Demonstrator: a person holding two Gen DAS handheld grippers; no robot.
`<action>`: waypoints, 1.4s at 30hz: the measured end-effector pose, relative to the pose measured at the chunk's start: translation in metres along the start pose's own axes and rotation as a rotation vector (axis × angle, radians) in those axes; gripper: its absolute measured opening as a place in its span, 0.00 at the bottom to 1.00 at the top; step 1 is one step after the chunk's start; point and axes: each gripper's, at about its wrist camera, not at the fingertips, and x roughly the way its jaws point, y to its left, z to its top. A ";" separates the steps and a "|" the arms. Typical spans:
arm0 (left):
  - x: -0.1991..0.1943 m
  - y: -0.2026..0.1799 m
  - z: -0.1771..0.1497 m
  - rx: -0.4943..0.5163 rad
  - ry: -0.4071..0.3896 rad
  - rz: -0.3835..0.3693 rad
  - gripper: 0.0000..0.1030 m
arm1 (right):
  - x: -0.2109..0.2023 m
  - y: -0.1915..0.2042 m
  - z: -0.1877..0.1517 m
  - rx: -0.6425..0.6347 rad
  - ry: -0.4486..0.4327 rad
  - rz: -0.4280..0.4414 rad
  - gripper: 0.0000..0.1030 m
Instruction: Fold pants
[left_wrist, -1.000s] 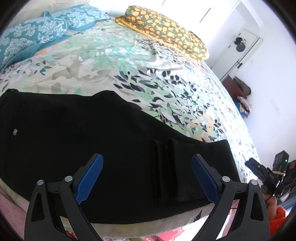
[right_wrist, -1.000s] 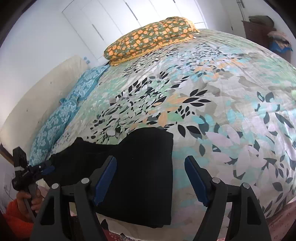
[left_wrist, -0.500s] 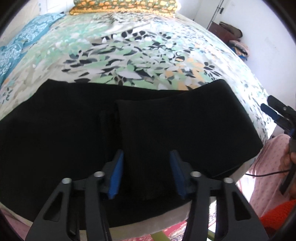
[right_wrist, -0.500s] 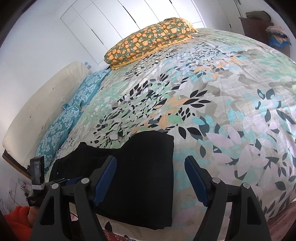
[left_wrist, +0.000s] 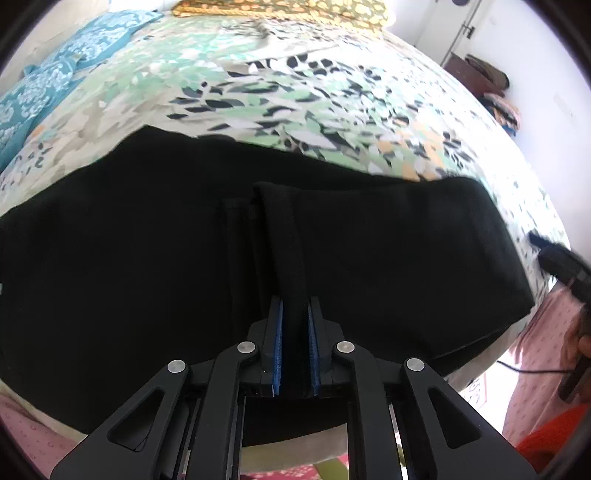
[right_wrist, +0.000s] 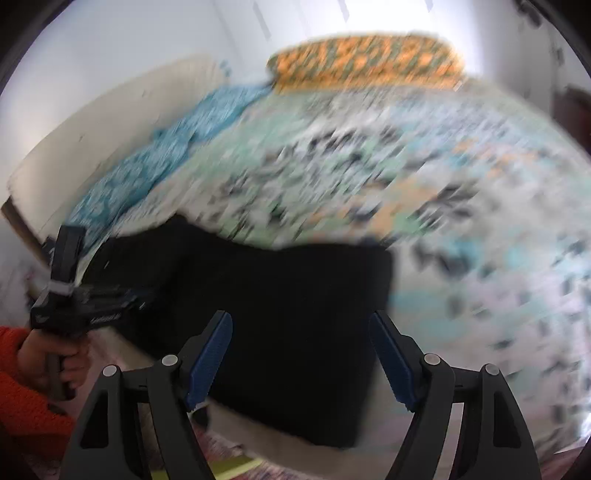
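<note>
Now black pants (left_wrist: 369, 266) lying spread along near edge of bed (left_wrist: 332, 110), on leaf-print cover. Left hand-held gripper (left_wrist: 295, 347) closing its jaws, blue pads (left_wrist: 277, 347) pinching raised ridge of pants fabric between them. Right hand-held gripper (right_wrist: 301, 363) hovering with jaws standing wide, nothing between them, over right end of pants (right_wrist: 288, 325); that view blurring heavily. Hand in orange sleeve (right_wrist: 22, 380) gripping left tool's handle. Orange-patterned pillow (right_wrist: 365, 59) lying at far end of bed.

I see a leafy bedspread (left_wrist: 332, 96), blue pillows (left_wrist: 48, 85) at ten o'clock, an orange pillow (right_wrist: 365, 61) at twelve.
</note>
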 end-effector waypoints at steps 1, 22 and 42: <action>0.000 -0.002 -0.001 0.018 -0.002 0.010 0.15 | 0.021 -0.002 -0.006 0.010 0.089 -0.009 0.74; -0.042 0.064 -0.002 -0.159 -0.138 0.035 0.68 | 0.038 0.002 0.047 0.025 0.075 -0.160 0.78; -0.048 0.085 0.002 -0.216 -0.118 -0.023 0.71 | 0.079 0.105 0.004 -0.133 0.140 -0.137 0.79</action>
